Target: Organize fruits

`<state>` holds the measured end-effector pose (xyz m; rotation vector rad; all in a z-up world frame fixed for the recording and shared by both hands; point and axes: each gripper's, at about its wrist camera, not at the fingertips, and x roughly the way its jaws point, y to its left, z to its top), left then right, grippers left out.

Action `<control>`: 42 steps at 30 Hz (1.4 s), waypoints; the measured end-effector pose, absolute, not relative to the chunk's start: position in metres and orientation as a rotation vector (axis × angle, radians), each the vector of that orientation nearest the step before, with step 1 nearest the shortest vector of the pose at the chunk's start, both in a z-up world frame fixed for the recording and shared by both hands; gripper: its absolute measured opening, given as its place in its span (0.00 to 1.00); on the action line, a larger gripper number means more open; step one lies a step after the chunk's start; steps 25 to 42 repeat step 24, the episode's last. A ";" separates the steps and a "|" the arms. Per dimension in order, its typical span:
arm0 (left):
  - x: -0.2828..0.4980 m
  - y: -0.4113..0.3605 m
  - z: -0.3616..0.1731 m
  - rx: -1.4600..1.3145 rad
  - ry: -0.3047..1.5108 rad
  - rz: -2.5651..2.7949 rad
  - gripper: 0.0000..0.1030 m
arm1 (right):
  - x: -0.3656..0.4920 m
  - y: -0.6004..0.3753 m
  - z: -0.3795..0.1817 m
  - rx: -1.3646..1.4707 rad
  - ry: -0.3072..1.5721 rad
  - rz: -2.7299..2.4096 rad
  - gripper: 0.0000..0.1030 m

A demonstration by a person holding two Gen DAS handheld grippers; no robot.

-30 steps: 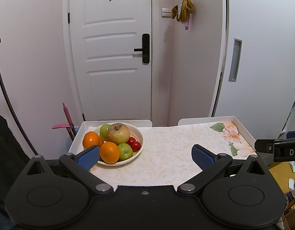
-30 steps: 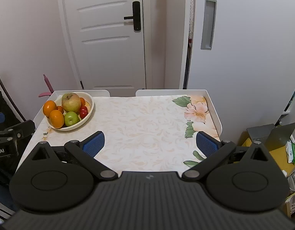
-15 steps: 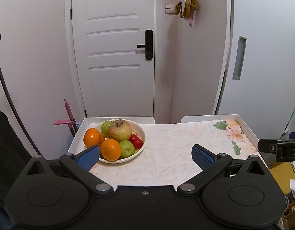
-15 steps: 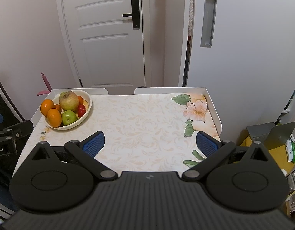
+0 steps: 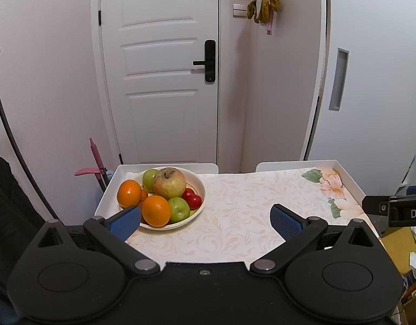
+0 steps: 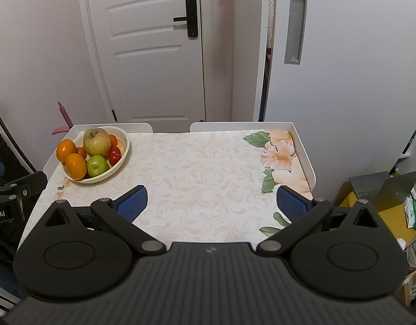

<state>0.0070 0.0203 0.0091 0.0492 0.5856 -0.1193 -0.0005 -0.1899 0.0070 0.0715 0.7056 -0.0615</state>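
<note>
A cream bowl (image 5: pixel 198 181) stands at the table's far left corner, also in the right wrist view (image 6: pixel 125 146). It holds a large apple (image 5: pixel 169 183), oranges (image 5: pixel 156 210), green apples (image 5: pixel 179 209) and small red fruits (image 5: pixel 193 199). My left gripper (image 5: pixel 205 220) is open and empty, just short of the bowl, its left pad (image 5: pixel 124 222) near the bowl's front edge. My right gripper (image 6: pixel 212 203) is open and empty over the table's near middle.
The table has a floral cloth (image 6: pixel 202 168) and a raised white rim (image 6: pixel 302 146). A white door (image 5: pixel 164 81) and wall stand behind it. A pink-handled tool (image 5: pixel 95 159) leans at the left. A laptop (image 6: pixel 392 187) sits low at the right.
Both grippers have edged slightly nearer and tilted; the bowl sits a bit lower and larger in both views. Both jaws stay open.
</note>
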 end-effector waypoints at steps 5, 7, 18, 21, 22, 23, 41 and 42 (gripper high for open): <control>0.008 0.021 0.008 0.050 0.587 -0.117 1.00 | 0.000 -0.190 0.007 0.071 0.706 -0.062 1.00; 0.009 0.022 0.008 0.048 0.589 -0.116 1.00 | 0.000 -0.190 0.007 0.072 0.707 -0.061 1.00; 0.014 0.028 0.004 0.027 0.601 -0.120 1.00 | 0.005 -0.186 0.004 0.070 0.717 -0.060 1.00; 0.015 0.030 0.004 0.024 0.600 -0.113 1.00 | 0.006 -0.186 0.004 0.070 0.718 -0.060 1.00; 0.015 0.030 0.004 0.024 0.596 -0.109 1.00 | 0.006 -0.186 0.004 0.070 0.718 -0.060 1.00; 0.015 0.031 0.004 0.025 0.592 -0.106 1.00 | 0.006 -0.186 0.004 0.070 0.718 -0.060 1.00; 0.016 0.031 0.004 0.026 0.591 -0.103 1.00 | 0.006 -0.186 0.004 0.070 0.718 -0.060 1.00; 0.016 0.031 0.004 0.026 0.591 -0.103 1.00 | 0.006 -0.186 0.004 0.070 0.718 -0.060 1.00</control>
